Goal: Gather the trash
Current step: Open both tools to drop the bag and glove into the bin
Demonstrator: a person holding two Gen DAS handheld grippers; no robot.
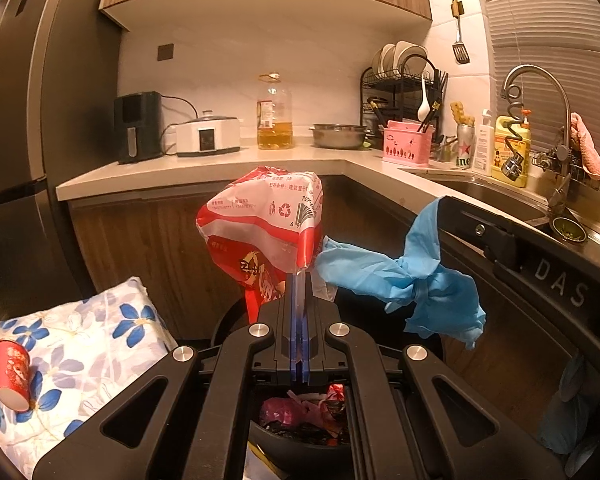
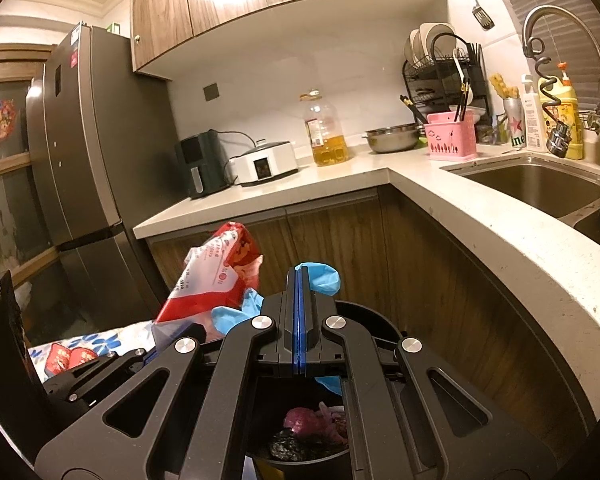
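Note:
My left gripper [image 1: 299,276] is shut on the corner of a red and white snack wrapper [image 1: 266,216], which stands up above the fingertips. My right gripper [image 2: 299,276] is shut on a blue glove [image 2: 320,278]; in the left wrist view that glove [image 1: 412,280] hangs crumpled from the right gripper's body at the right. The wrapper [image 2: 216,276] also shows at the left of the right wrist view. Both grippers hover over a black trash bin [image 2: 300,458] that holds pink and dark rubbish [image 1: 296,412].
Two red paper cups [image 1: 10,372] lie on a floral cloth [image 1: 80,344] at the left. Behind the bin runs an L-shaped counter [image 2: 460,200] with wooden cabinet fronts, appliances, an oil bottle [image 1: 274,114] and a sink [image 2: 540,188]. A dark fridge [image 2: 80,160] stands at the left.

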